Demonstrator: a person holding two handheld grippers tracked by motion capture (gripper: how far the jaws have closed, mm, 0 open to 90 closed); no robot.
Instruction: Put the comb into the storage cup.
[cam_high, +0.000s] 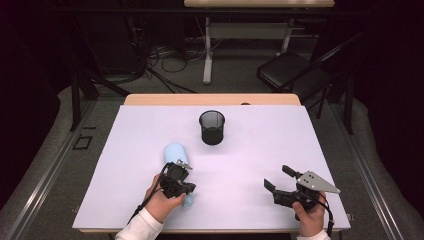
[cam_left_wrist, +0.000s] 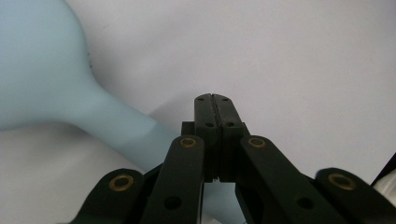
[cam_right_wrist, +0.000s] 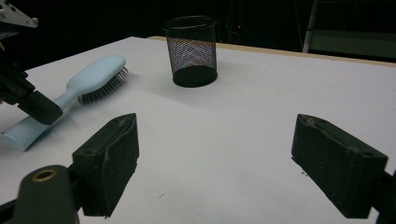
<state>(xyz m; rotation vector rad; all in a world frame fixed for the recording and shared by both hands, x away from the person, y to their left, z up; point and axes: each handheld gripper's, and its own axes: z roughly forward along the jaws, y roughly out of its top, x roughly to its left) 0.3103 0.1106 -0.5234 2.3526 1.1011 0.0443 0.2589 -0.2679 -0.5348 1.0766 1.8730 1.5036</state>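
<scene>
Two hand-held grippers over a white surface with a hairbrush and a mesh cup.

The left gripper (cam_high: 182, 167), at 7 o'clock on the surface (cam_high: 260, 145), has its jaws pressed fully together on nothing, hovering just above the handle of the pale blue brush (cam_high: 174, 152), which lies bristles down, head toward 11 o'clock. The right gripper (cam_high: 280, 178), at 5 o'clock, is wide open and empty. The black cup (cam_high: 212, 127) stands upright toward 12 o'clock, well apart from both.
</scene>
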